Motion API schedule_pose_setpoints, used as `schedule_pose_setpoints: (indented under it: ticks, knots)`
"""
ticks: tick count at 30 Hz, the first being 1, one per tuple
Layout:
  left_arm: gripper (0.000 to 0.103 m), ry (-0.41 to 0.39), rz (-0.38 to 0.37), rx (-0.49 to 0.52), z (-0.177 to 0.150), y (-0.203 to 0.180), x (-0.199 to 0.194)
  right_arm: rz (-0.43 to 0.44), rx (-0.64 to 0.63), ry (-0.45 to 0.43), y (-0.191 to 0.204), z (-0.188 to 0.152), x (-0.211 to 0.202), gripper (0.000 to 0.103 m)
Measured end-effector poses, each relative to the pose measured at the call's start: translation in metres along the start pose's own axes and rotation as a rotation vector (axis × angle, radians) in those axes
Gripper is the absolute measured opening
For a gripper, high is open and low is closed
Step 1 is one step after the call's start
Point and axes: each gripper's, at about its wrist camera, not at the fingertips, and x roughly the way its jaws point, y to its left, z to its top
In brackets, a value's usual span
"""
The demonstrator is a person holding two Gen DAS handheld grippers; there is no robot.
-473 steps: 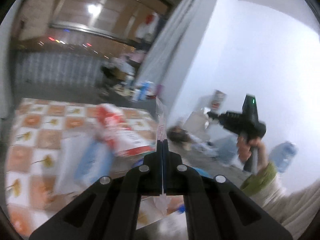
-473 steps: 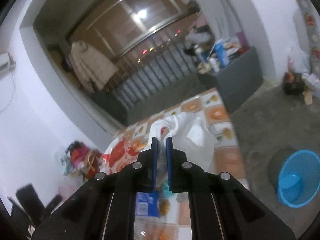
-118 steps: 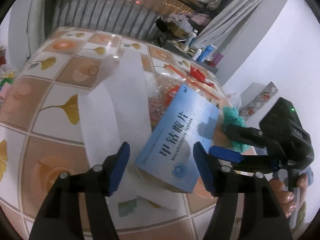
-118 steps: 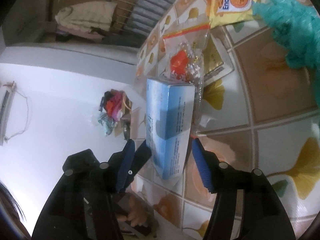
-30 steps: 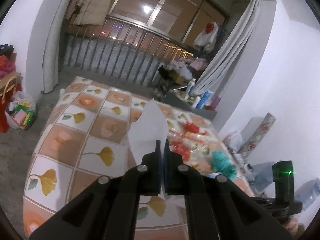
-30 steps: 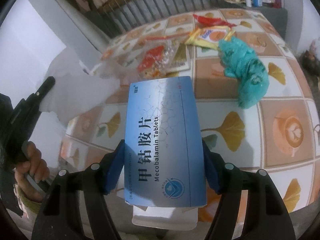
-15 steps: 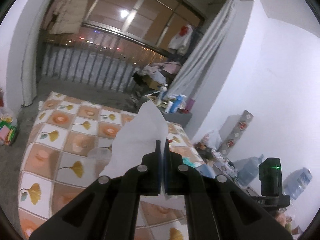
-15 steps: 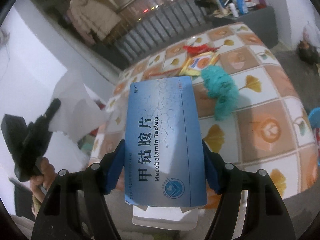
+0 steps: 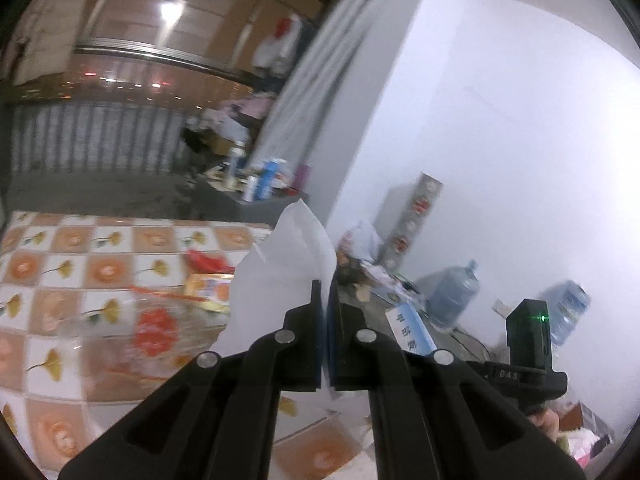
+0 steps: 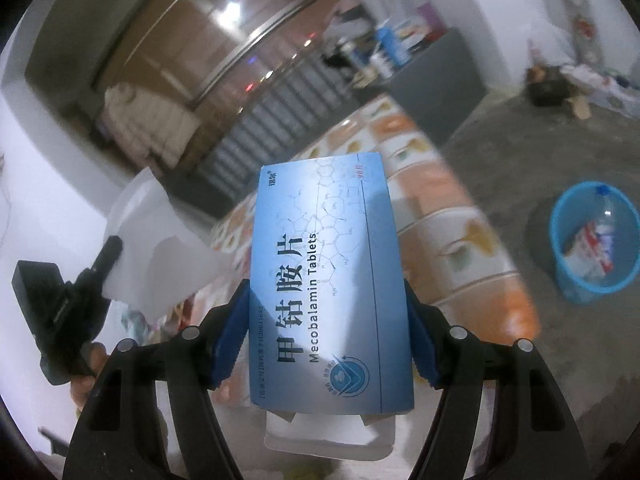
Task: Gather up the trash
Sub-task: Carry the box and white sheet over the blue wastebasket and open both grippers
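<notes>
left wrist view: left gripper (image 9: 325, 300) pinched tight on a white tissue (image 9: 286, 264), fingers (image 9: 316, 320) all but touching, sheet fanning up toward 12 o'clock above the tips and a corner hanging below them. beyond, toward 9 o'clock, a tabletop (image 9: 60, 264) in orange-and-white ginkgo tiles, carrying a yellow snack packet (image 9: 208, 289), a red wrapper (image 9: 202, 261) behind it and a blurred clear bag with red print (image 9: 152, 332) nearer the camera. at 4 o'clock, the right gripper's body (image 9: 528, 344) with a green light, an edge of the blue tablet box (image 9: 410, 330) showing beside it. water jugs (image 9: 454, 294) against the white wall at 3 o'clock. right wrist view: right gripper (image 10: 326, 320) spread wide and clamped on the long sides of the blue tablet box (image 10: 326, 280), printed face toward the lens, white end flap loose at 6 o'clock. at 9 o'clock, the left gripper (image 10: 108, 254) with the white tissue (image 10: 156, 240) raised above the tabletop's (image 10: 460, 220) edge. at 3 o'clock, down on the grey floor, a blue bin (image 10: 560, 264) with a plastic bottle and a red-and-white carton inside, well apart from the box.
</notes>
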Motion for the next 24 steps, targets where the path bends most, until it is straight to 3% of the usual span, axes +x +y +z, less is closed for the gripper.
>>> schedule_pose_setpoints:
  ticks: [13,18,24]
  knots:
    - [0.002,0.213,-0.222,0.143,-0.004,-0.114,0.136,-0.122,0.213,-0.171,-0.105,0.007,-0.066,0.066]
    - [0.002,0.308,-0.301,0.222,-0.014,-0.169,0.206,-0.179,0.309,-0.218,-0.152,0.013,-0.079,0.066]
    - [0.002,0.461,-0.343,0.283,-0.039,-0.218,0.301,-0.221,0.453,-0.239,-0.222,0.021,-0.080,0.066]
